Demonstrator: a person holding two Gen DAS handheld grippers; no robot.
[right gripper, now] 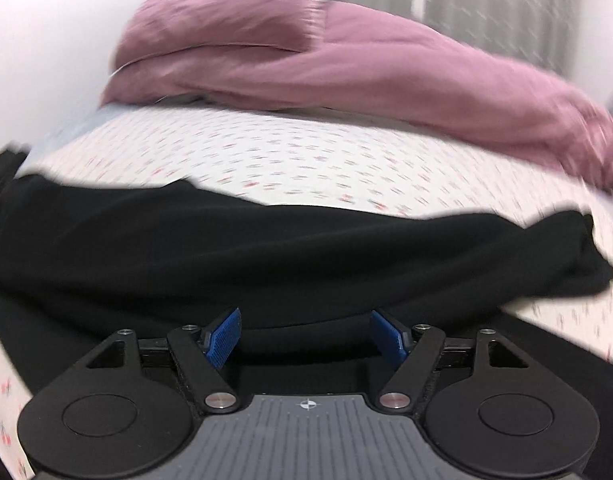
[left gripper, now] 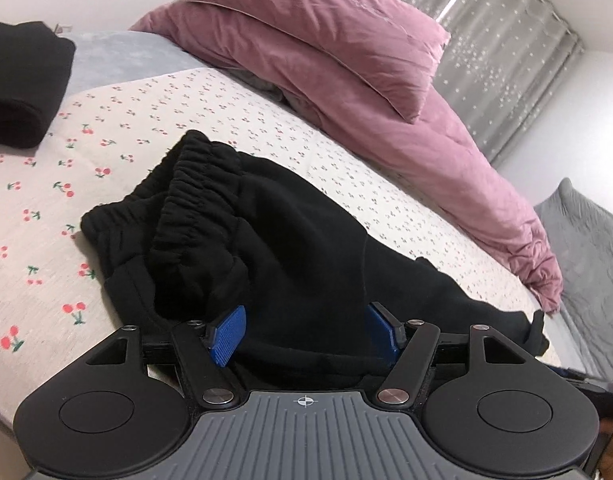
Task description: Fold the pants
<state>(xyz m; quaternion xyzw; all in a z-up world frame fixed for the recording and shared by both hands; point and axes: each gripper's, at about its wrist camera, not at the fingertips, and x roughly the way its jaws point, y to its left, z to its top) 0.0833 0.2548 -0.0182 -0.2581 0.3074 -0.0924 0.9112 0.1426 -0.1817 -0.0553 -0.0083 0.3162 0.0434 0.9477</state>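
Observation:
Black pants lie rumpled on the cherry-print bed sheet, the elastic waistband toward the far left. My left gripper is open, its blue pads on either side of a raised fold of the black cloth. In the blurred right wrist view the pants stretch across the sheet. My right gripper is open, with black cloth lying between its blue pads.
A pink duvet and pillow are heaped at the back of the bed and also show in the right wrist view. Another folded black garment lies at the far left. A grey blanket is beyond the bed's right edge. Grey curtains hang behind.

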